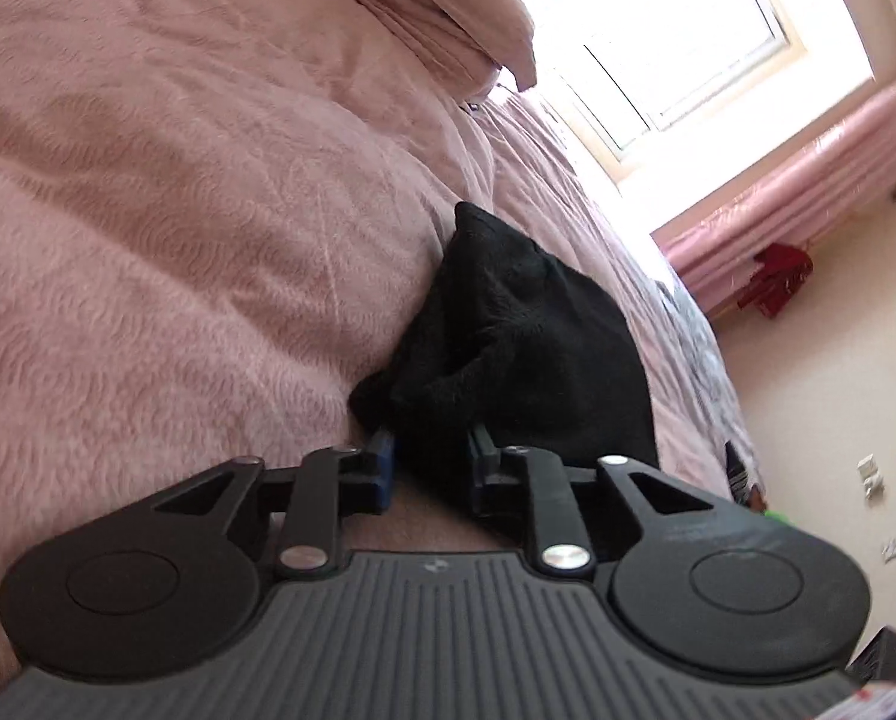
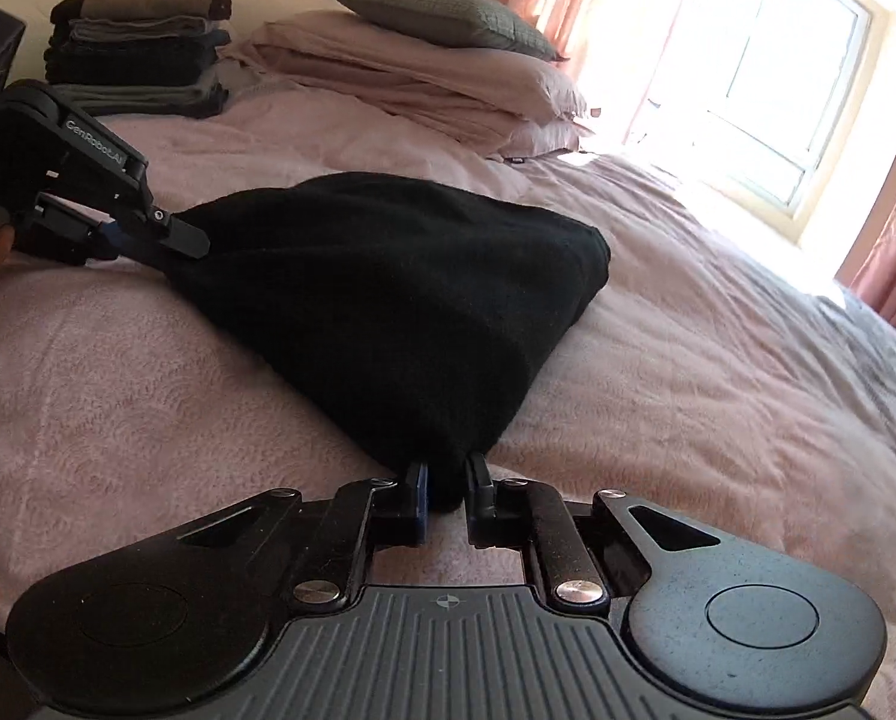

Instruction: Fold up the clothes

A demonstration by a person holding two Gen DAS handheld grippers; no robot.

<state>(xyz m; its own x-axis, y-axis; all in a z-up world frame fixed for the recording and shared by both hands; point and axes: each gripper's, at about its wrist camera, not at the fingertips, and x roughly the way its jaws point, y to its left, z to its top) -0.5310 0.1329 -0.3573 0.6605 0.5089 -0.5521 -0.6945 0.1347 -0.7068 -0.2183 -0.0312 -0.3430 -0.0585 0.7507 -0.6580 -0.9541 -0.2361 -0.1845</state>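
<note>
Mid-bed (image 2: 148, 396), toward the window-side edge: black garment (image 2: 388, 288) bunched, one near corner nipped narrow in the right tool (image 2: 446, 480), another in the left tool (image 1: 430, 450), likely for a matched lift and fold. Folded stack (image 2: 139, 51) parked at the head corner.

Both wrist cameras are looking down along their fingers, close above the pink bedspread (image 2: 658, 360), sharing the black garment (image 1: 508, 330) and the window (image 2: 796, 90).
</note>
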